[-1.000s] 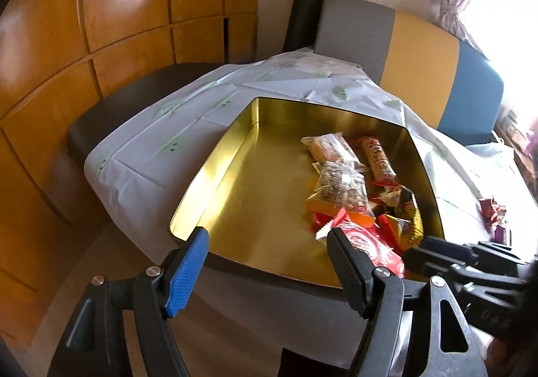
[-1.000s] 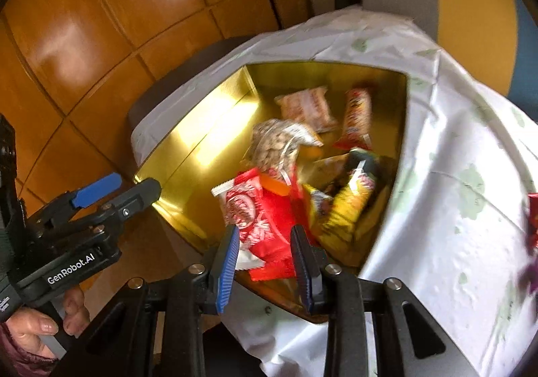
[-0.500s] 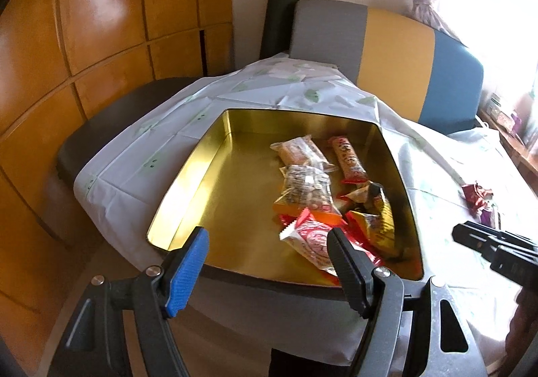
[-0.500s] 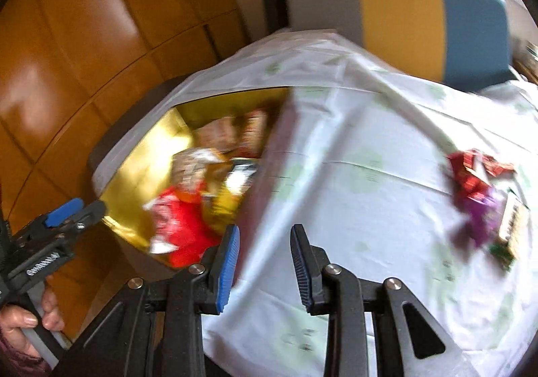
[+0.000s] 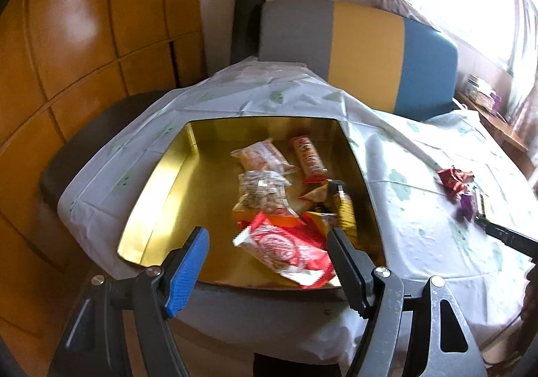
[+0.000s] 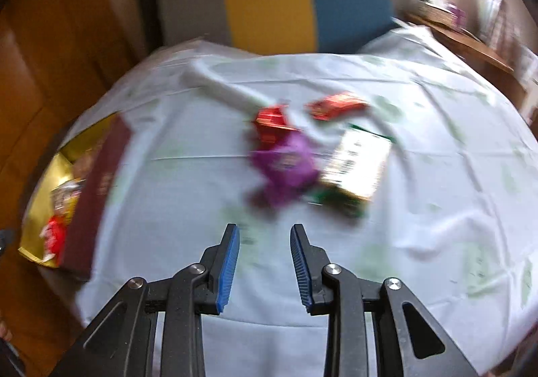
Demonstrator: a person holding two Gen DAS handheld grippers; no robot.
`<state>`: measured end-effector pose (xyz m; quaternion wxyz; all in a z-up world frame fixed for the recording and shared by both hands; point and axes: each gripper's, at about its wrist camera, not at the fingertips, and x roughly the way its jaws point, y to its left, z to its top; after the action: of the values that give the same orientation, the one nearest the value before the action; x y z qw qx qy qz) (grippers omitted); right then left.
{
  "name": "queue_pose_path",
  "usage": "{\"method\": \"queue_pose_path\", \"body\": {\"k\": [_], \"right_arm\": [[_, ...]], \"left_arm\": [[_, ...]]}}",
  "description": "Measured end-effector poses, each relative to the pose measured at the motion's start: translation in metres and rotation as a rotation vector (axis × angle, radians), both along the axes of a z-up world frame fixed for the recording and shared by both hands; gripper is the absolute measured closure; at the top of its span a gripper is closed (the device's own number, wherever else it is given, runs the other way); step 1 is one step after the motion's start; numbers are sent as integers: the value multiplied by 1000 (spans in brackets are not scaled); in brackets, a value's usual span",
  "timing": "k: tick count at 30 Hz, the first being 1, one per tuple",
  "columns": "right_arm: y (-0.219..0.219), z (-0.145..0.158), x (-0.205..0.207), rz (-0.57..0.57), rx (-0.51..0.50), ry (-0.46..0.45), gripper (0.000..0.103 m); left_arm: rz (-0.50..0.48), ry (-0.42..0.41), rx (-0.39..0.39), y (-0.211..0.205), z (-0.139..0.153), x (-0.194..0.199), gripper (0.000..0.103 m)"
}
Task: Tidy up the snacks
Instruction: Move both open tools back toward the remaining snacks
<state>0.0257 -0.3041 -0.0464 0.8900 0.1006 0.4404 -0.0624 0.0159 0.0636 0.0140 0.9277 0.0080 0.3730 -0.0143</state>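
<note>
The left gripper [image 5: 267, 262] hangs over the near edge of a gold-lined box [image 5: 161, 195], its jaws standing wide apart with nothing between them. The box sits at the left end of a tabletop covered with a pale printed cloth [image 5: 420, 235]. Inside the box, toward its right half, lie several snack packets: a red-and-white wrapper [image 5: 285, 249] nearest the camera, a clear bag of nuts [image 5: 262, 192] behind it, an orange-toned bag [image 5: 260, 156] farther back, a long red-and-orange tube pack [image 5: 309, 158] beside that, and a yellow-and-black packet [image 5: 343, 209] against the right wall. The left half of the box floor is bare. The right gripper [image 6: 265, 261] points down at the cloth in the middle of the tabletop, jaws only narrowly parted and empty, touching nothing. Ahead of it, well apart from the box, a loose cluster of snacks rests on the cloth: a purple packet [image 6: 285, 161], a green-edged flat pack [image 6: 356, 165] touching it on the right, and two red wrappers [image 6: 270, 123] [image 6: 338, 106] just behind. This view is blurred, so print on the packets cannot be read.
</note>
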Motion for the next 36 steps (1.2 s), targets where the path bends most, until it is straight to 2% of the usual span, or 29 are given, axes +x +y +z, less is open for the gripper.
{"method": "queue_pose_path", "body": {"k": [6, 12, 25, 36], "right_arm": [[-49, -11, -20, -140, -10, 34, 71], [-66, -26, -25, -188, 2, 60, 71], [-73, -38, -30, -180, 42, 40, 71], [-67, -42, -35, -172, -1, 5, 71]], "left_arm": [[-62, -2, 15, -21, 3, 1, 30], [-135, 2, 34, -45, 5, 5, 30], [-292, 48, 63, -106, -2, 21, 30], [-395, 103, 64, -153, -16, 39, 35]]}}
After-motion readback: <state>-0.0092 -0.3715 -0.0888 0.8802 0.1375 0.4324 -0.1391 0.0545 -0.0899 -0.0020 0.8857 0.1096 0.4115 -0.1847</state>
